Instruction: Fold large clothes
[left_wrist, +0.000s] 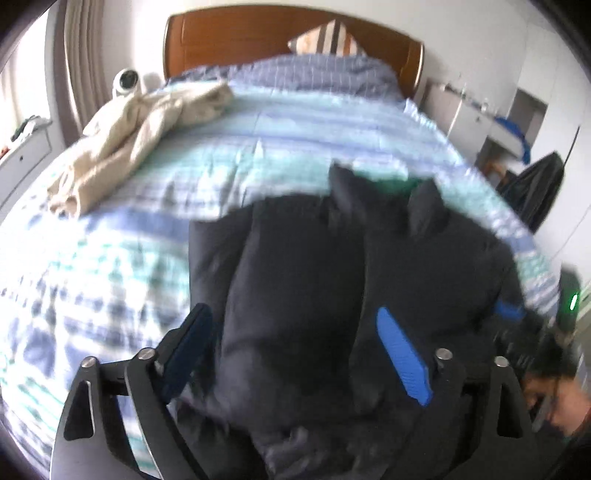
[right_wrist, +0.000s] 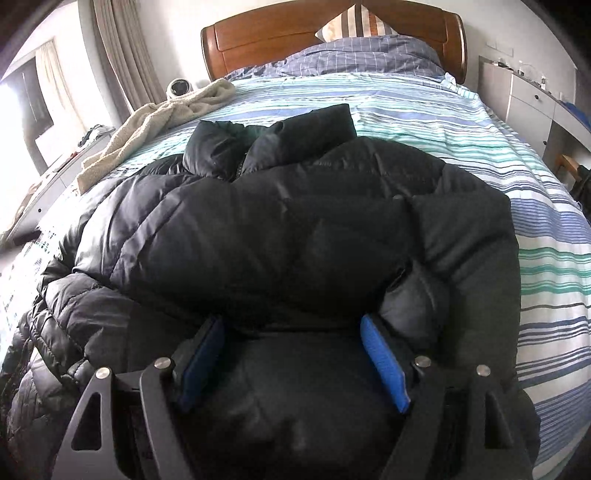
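Observation:
A large black puffer jacket (right_wrist: 280, 221) lies on the striped bed, collar toward the headboard, with a sleeve folded across its front. It also shows in the blurred left wrist view (left_wrist: 314, 266). My left gripper (left_wrist: 295, 325) is open, its blue pads (left_wrist: 400, 354) spread wide with jacket fabric between them. My right gripper (right_wrist: 291, 332) is open too, its pads (right_wrist: 382, 363) spread over the jacket's lower edge. Neither one pinches the fabric.
A beige fleece garment (left_wrist: 140, 125) lies crumpled at the bed's far left, also seen in the right wrist view (right_wrist: 155, 118). The striped bedcover (right_wrist: 461, 122), a blue pillow (right_wrist: 369, 51) and the wooden headboard (right_wrist: 277, 33) lie beyond. A person's head (left_wrist: 550, 384) is at lower right.

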